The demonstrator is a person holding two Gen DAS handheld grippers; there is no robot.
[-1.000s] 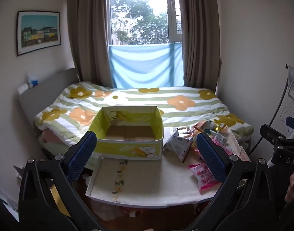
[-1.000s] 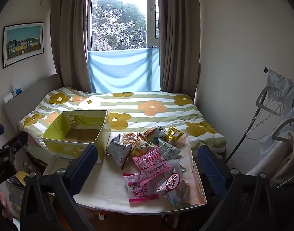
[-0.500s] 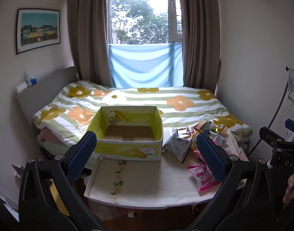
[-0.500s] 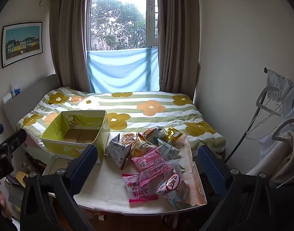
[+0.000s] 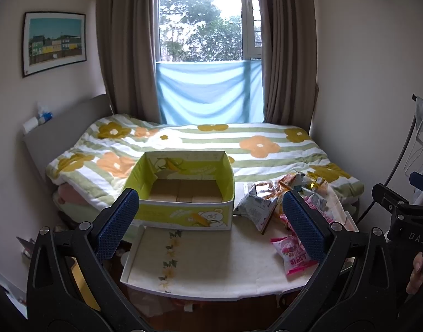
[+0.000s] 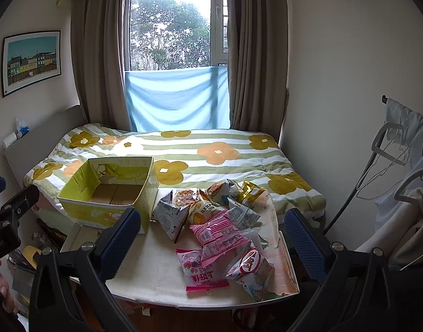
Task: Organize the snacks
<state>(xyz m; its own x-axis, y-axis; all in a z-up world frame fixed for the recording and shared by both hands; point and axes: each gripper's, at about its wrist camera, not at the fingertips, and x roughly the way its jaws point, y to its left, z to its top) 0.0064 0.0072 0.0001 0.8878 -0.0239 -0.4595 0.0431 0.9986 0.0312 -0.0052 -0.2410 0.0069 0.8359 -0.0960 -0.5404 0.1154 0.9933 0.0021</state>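
We're at the start, by the look of it: nothing sorted yet. The yellow-green box (image 5: 181,191) sits on the far left of the white table (image 5: 211,262), up against the bed (image 6: 211,149), and its cardboard floor is bare in both views. All the snacks (image 6: 219,221) lie in one loose heap on the table's right half, just beside the box, not touching it as far as we can tell.

Left gripper (image 5: 211,221): spread wide, holding nothing, hanging above the table's near edge and facing the box. Right gripper (image 6: 211,238): also spread wide and empty, framing the heap from above the near edge.

Nearest picks for the right side: the pink packet (image 6: 200,268) and the red-and-white packet (image 6: 250,271) at the front. The grey packet (image 6: 170,215) lies closest to the box.

So done: zero packets in. Left: the whole heap.

Hard to make out:
- Packet count: they overlap, and the back ones are half buried.
- The left view cuts the heap behind its right finger.
- Under the table is dark clutter we can't identify.
- The box's near inner wall is hidden in both views.
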